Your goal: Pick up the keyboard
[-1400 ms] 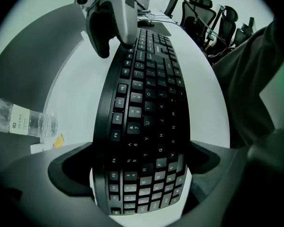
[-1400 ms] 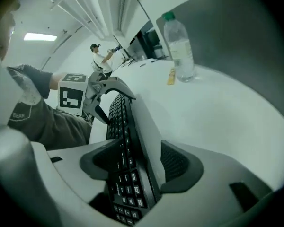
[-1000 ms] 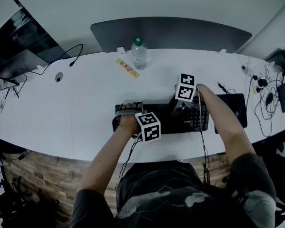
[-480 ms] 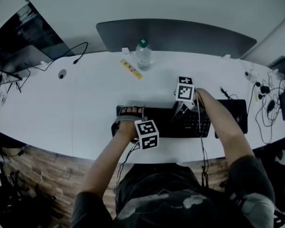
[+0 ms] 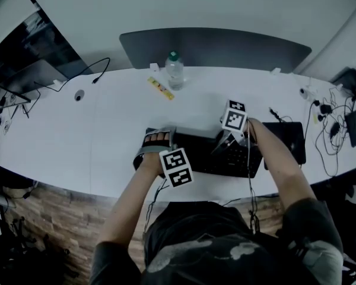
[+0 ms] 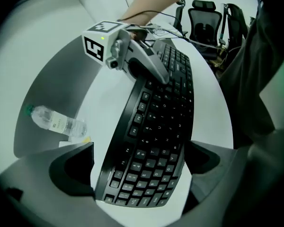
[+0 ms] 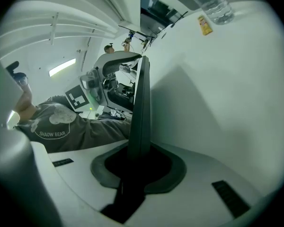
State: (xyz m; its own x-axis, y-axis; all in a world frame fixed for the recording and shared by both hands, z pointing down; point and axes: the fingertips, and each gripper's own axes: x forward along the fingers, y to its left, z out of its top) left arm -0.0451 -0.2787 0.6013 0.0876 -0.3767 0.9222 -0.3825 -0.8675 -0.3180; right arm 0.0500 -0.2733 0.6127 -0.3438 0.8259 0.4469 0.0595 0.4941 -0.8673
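Observation:
The black keyboard [image 5: 210, 156] hangs slightly above the white desk [image 5: 107, 129], held at both ends. My left gripper [image 5: 156, 141] spans the keyboard's left end [image 6: 146, 174] across its width, a pad against each long edge [image 6: 139, 167]. My right gripper [image 5: 228, 140] is on the far edge near the middle. In the right gripper view the keyboard [image 7: 141, 108] shows edge-on, standing between the jaws [image 7: 137, 167], which are closing on it and press on it. The right gripper [image 6: 132, 56] also shows in the left gripper view, on the keyboard's far part.
A water bottle [image 5: 174, 70] and a yellow strip [image 5: 159, 88] lie behind the keyboard. A black mat [image 5: 288, 141] sits right of it. Cables and plugs [image 5: 332, 117] crowd the right end. A grey divider [image 5: 213, 46] backs the desk, and a monitor [image 5: 29, 58] stands far left.
Both grippers have risen a little and the keyboard has come up off the desk with them, its left end tilting. The left marker cube has shifted left.

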